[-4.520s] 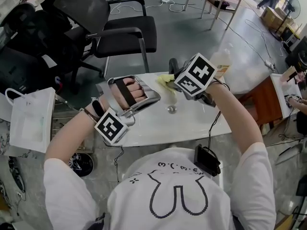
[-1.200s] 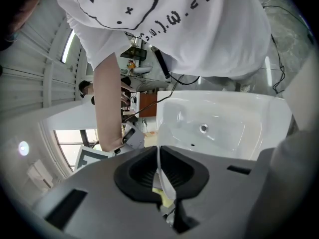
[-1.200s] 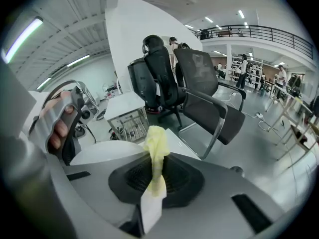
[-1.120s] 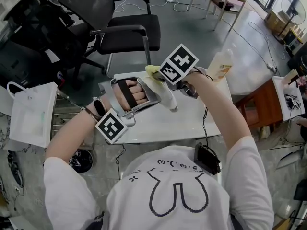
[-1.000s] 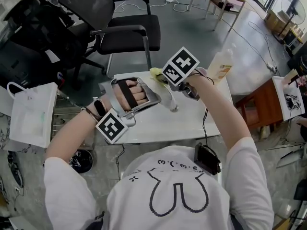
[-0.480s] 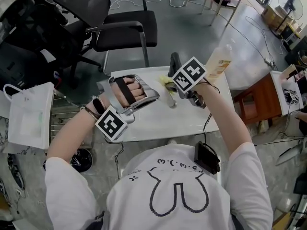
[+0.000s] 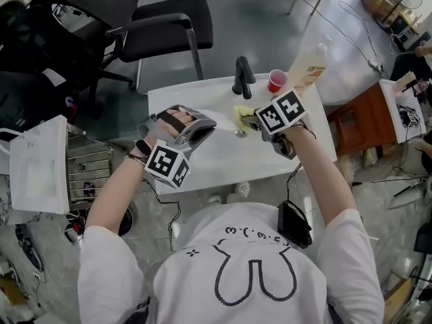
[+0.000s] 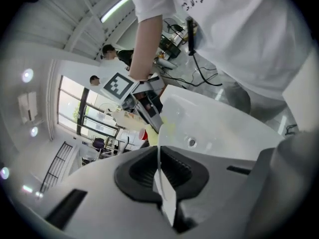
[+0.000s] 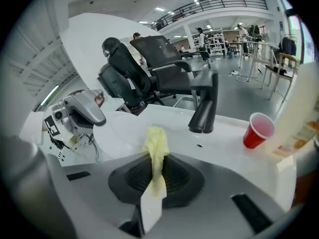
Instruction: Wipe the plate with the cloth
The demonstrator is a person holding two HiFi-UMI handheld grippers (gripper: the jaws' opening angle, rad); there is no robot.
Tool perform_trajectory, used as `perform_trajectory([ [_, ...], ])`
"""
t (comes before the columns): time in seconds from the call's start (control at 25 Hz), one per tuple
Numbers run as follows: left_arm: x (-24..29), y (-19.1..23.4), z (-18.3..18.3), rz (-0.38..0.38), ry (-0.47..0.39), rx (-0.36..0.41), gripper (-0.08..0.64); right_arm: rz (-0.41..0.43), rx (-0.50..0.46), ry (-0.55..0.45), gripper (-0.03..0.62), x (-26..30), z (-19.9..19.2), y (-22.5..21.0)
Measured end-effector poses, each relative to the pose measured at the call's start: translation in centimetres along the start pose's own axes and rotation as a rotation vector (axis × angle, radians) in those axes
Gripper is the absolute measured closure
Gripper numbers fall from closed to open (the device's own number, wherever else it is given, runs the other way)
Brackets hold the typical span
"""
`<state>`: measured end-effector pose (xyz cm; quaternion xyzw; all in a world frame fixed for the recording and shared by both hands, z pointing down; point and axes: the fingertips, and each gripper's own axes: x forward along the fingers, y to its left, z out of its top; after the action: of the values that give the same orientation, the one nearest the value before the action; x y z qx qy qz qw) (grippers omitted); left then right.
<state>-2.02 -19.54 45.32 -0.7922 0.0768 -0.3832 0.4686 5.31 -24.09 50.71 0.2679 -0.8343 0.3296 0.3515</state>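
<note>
My left gripper (image 7: 198,124) (image 8: 160,156) is shut on the rim of a white plate (image 8: 158,153), which that view shows edge-on as a thin white line. In the right gripper view the plate (image 9: 117,132) is a pale disc low over the white sink (image 7: 223,159), with the left gripper (image 9: 82,108) at its left edge. My right gripper (image 7: 252,119) (image 9: 155,167) is shut on a yellow cloth (image 7: 243,111) (image 9: 155,146) that sticks up out of its jaws. The cloth hangs over the sink, just right of the plate and apart from it.
A black faucet (image 7: 241,78) (image 9: 205,103) stands at the sink's far edge, with a red cup (image 7: 275,81) (image 9: 259,129) and a tall bottle (image 7: 305,68) to its right. A black office chair (image 7: 162,25) stands beyond, a white bag (image 7: 37,164) at the left, a brown table (image 7: 351,123) at the right.
Both hands have come down toward the sink. The left gripper has rolled with the plate. The cloth has moved right, off the plate's upper edge.
</note>
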Motion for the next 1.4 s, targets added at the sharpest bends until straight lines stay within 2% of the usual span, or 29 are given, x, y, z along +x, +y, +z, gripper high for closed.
perform_trajectory([
  [0.16,2.1,-2.3,-1.3,-0.015,-0.013,-0.210,0.537,-0.087,0.033,-0.026,0.541,0.4,-1.7,-1.1],
  [0.24,3.2,-3.2,-2.0,-0.021,-0.018,-0.342,0.537,-0.131,0.034,-0.034,0.541,0.5,-2.4,-1.6],
  [0.48,6.0,-5.4,-5.2,-0.032,-0.017,-0.863,0.540,-0.227,0.098,-0.094,0.541,1.0,-4.5,-3.0],
  [0.72,9.3,-7.5,-6.8,-0.125,0.005,-1.262,0.540,-0.286,0.194,-0.102,0.541,1.3,-8.1,-4.6],
  [0.96,12.0,-10.6,-8.7,-0.241,0.091,-1.769,0.540,-0.336,0.242,-0.134,0.541,0.7,-9.5,-5.6],
  [1.0,12.4,-11.0,-9.0,-0.255,0.113,-1.821,0.540,-0.344,0.248,-0.144,0.541,0.6,-9.5,-5.7],
  [1.12,13.4,-12.1,-10.0,-0.271,0.179,-1.916,0.540,-0.359,0.256,-0.167,0.541,0.6,-9.2,-5.7],
  [1.28,14.3,-13.8,-11.2,-0.300,0.231,-2.091,0.540,-0.370,0.261,-0.179,0.541,0.8,-9.2,-5.2],
  [1.4,14.5,-15.1,-12.4,-0.282,0.287,-2.147,0.537,-0.372,0.303,-0.229,0.541,0.6,-8.8,-4.4],
])
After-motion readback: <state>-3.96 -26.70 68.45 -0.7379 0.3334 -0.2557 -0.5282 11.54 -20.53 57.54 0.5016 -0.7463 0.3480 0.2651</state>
